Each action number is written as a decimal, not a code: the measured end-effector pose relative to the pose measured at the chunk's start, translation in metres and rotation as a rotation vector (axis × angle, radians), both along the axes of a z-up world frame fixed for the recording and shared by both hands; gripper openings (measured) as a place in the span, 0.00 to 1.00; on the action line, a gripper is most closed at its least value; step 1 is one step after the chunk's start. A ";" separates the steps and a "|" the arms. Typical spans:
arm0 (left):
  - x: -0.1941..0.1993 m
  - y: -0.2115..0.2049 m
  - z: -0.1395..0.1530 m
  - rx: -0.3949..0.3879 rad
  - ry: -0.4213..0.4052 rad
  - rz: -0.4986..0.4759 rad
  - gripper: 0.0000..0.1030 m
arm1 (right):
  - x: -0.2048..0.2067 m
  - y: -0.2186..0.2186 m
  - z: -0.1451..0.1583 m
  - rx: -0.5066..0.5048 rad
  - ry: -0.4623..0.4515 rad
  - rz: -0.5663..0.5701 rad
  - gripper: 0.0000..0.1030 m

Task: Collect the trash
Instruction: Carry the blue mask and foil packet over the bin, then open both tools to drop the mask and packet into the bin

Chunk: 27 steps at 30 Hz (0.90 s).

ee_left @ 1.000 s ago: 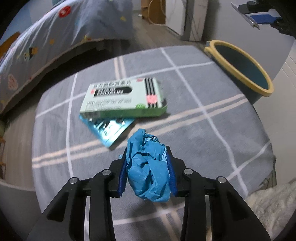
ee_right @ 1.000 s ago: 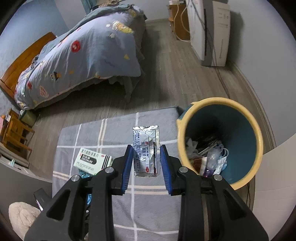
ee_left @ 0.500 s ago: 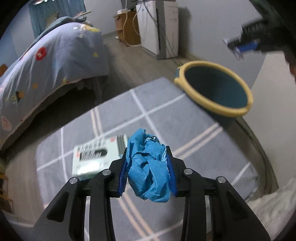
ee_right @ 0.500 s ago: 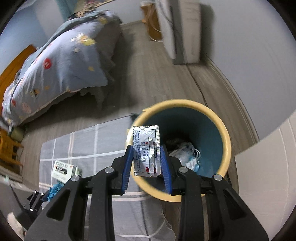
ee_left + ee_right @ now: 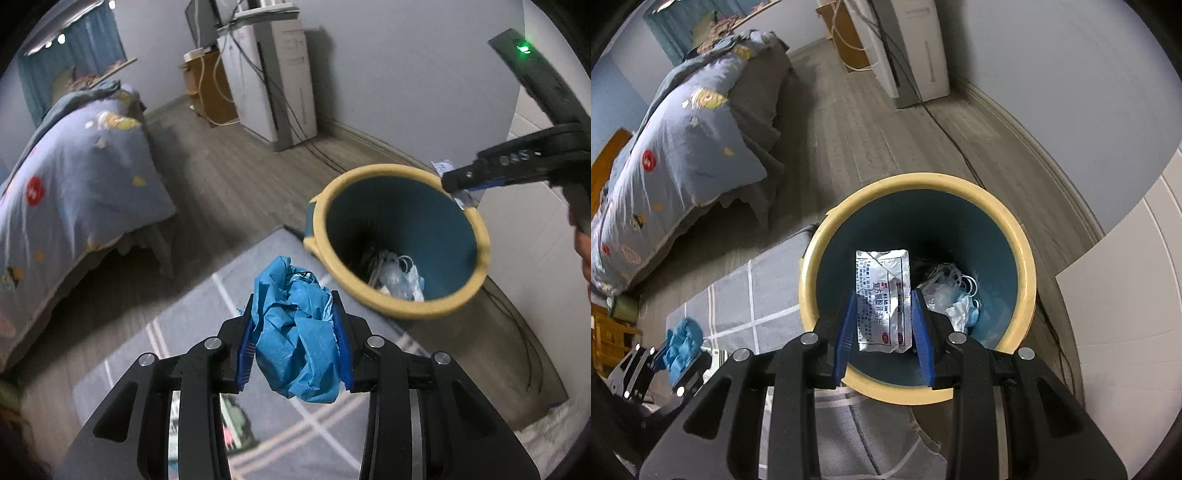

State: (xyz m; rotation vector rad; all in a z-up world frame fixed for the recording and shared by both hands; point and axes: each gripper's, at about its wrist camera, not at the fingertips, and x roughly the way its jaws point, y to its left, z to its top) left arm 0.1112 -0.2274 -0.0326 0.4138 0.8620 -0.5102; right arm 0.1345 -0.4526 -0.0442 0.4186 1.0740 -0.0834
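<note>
Our right gripper (image 5: 882,325) clamped a light, stiff foil sachet (image 5: 882,295) edgewise; our left gripper (image 5: 295,332) squeezed a soft crumpled blue glove (image 5: 295,332).

Teal bin (image 5: 1015,254) with yellow rim, grey white-striped rug (image 5: 764,291), blue crumpled wad (image 5: 295,328).

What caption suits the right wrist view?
Right gripper holds a silver packet over the yellow-rimmed bin, which already contains trash.
</note>
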 end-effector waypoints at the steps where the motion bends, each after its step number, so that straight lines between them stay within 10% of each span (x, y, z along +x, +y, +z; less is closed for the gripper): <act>1: 0.004 -0.005 0.000 0.007 0.003 -0.007 0.37 | -0.001 -0.005 0.001 0.009 -0.008 -0.015 0.29; 27: 0.065 -0.093 -0.016 -0.155 0.139 -0.058 0.37 | 0.008 -0.063 -0.052 0.120 0.065 -0.205 0.29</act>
